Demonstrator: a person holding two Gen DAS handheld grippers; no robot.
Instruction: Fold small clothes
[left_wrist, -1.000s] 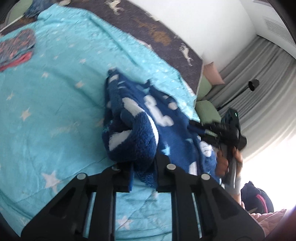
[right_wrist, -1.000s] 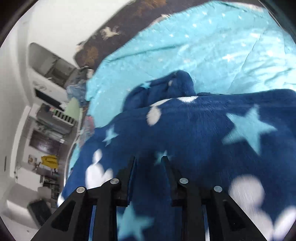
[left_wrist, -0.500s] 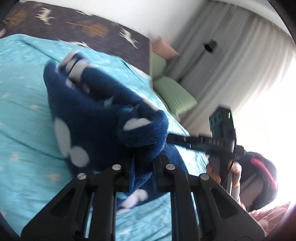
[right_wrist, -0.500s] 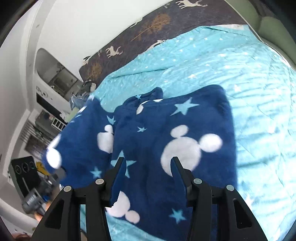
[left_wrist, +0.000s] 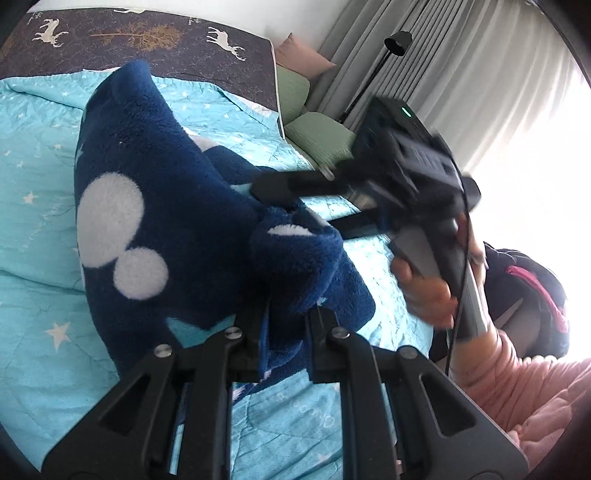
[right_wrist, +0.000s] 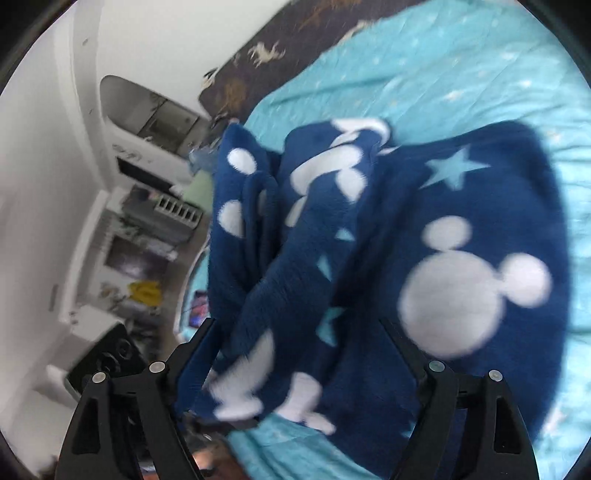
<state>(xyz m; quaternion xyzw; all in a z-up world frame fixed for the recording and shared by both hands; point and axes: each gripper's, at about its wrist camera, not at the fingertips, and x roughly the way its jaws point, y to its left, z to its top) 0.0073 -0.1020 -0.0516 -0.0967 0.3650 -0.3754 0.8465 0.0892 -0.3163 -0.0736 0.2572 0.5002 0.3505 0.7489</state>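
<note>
A small navy fleece garment (left_wrist: 155, 206) with white mouse heads and light blue stars lies partly lifted over a turquoise star quilt (left_wrist: 33, 236). My left gripper (left_wrist: 290, 321) is shut on a fold of it and holds that fold raised. My right gripper (right_wrist: 295, 332) is wide open, with a hanging part of the garment (right_wrist: 443, 258) between and in front of its fingers, not clamped. The right gripper also shows in the left wrist view (left_wrist: 295, 203), reaching in from the right beside the raised fold.
The quilt covers a bed with a dark deer-print headboard (left_wrist: 147, 37). Green cushions (left_wrist: 317, 133) and grey curtains (left_wrist: 461, 74) are at the far right. A white shelf unit (right_wrist: 140, 184) stands past the bed's left side.
My right gripper has opened wide and let go of the garment. My left gripper has carried its fold up and toward the right gripper.
</note>
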